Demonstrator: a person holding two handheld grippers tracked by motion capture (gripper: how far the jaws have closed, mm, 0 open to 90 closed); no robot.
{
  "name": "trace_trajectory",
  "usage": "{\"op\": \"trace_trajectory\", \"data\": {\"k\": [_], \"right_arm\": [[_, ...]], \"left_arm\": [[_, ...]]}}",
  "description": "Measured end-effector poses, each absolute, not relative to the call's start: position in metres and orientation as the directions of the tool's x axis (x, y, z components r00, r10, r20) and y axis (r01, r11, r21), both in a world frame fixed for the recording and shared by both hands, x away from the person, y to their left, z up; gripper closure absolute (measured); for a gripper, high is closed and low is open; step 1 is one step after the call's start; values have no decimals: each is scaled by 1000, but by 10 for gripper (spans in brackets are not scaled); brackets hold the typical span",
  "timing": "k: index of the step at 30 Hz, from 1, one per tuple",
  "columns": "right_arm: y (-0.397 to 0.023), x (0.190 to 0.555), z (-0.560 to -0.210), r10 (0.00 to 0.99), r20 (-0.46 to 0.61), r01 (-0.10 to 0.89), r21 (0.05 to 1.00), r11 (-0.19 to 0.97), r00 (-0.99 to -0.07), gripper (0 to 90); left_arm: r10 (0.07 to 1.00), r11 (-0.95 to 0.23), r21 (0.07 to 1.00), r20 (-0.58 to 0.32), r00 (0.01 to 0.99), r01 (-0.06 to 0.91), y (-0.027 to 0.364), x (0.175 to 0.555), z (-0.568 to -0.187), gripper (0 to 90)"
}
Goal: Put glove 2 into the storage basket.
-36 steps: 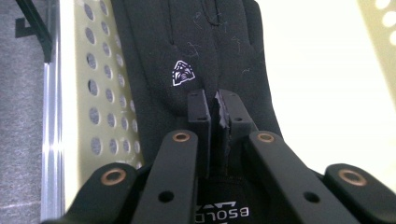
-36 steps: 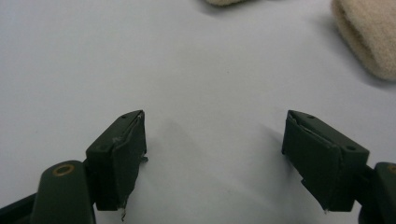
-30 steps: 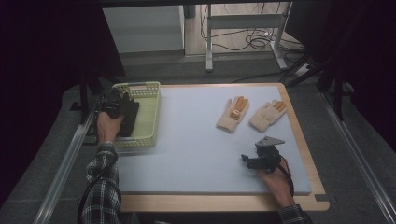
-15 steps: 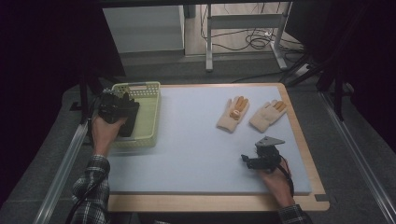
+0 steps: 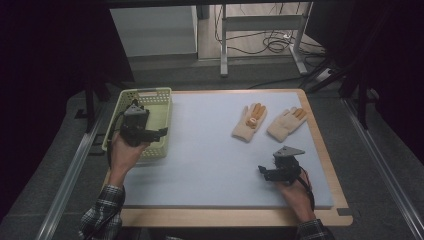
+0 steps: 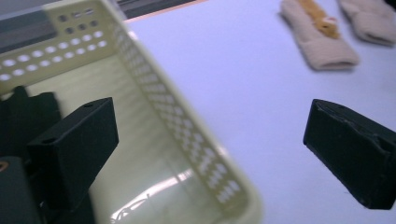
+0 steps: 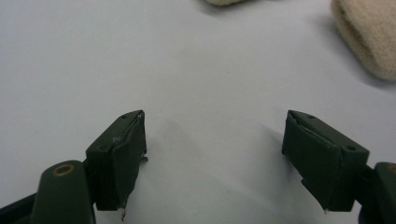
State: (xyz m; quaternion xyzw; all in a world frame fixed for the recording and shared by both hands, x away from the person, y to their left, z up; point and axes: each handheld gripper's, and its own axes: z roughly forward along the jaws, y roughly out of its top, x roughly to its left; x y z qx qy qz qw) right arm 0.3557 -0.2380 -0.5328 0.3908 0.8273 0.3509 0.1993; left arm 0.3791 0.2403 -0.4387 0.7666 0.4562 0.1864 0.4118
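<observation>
My left gripper (image 5: 160, 134) hangs over the right wall of the pale yellow basket (image 5: 162, 107). Its jaws have just been opening and stand wide apart with nothing between them (image 6: 210, 144), one over the basket and one over the mat. A dark, soft-looking thing (image 6: 28, 109) lies in the basket behind the left jaw. Two beige gloves with orange fingers, one (image 5: 250, 122) beside the other (image 5: 286, 123), lie flat at the mat's far right. My right gripper (image 5: 262, 172) rests low over the near right of the mat, open and empty (image 7: 215, 154).
A pale blue mat (image 5: 210, 150) covers the wooden table (image 5: 330, 165). The basket (image 6: 187, 140) stands at the table's left edge. A glove cuff (image 7: 369, 37) lies ahead and to the right of the right jaws. Metal rails run along both sides of the table.
The left hand has drawn back toward the person and slightly right, from over the dark thing in the basket to its right wall. Its jaws have opened. The right hand has not moved.
</observation>
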Motion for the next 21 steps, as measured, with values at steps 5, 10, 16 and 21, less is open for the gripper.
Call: {"op": "trace_trajectory", "data": {"k": [5,10,16,21], "right_arm": [[-238,356,-533,786,-56,506,736,449,-616,215],[-238,356,-533,787,-55,507,736,448,-615,215],[-238,356,-533,786,-53,509,735,448,-616,215],[-238,356,-533,787,-52,510,734,448,-615,215]], "left_arm": [[820,-264,816,-91,565,514,220,364,-442,27],[780,-309,826,-63,622,471,196,347,-450,15],[744,-362,827,-20,667,429,172,327,-470,10],[726,-383,818,-22,687,430,159,312,-491,6]]}}
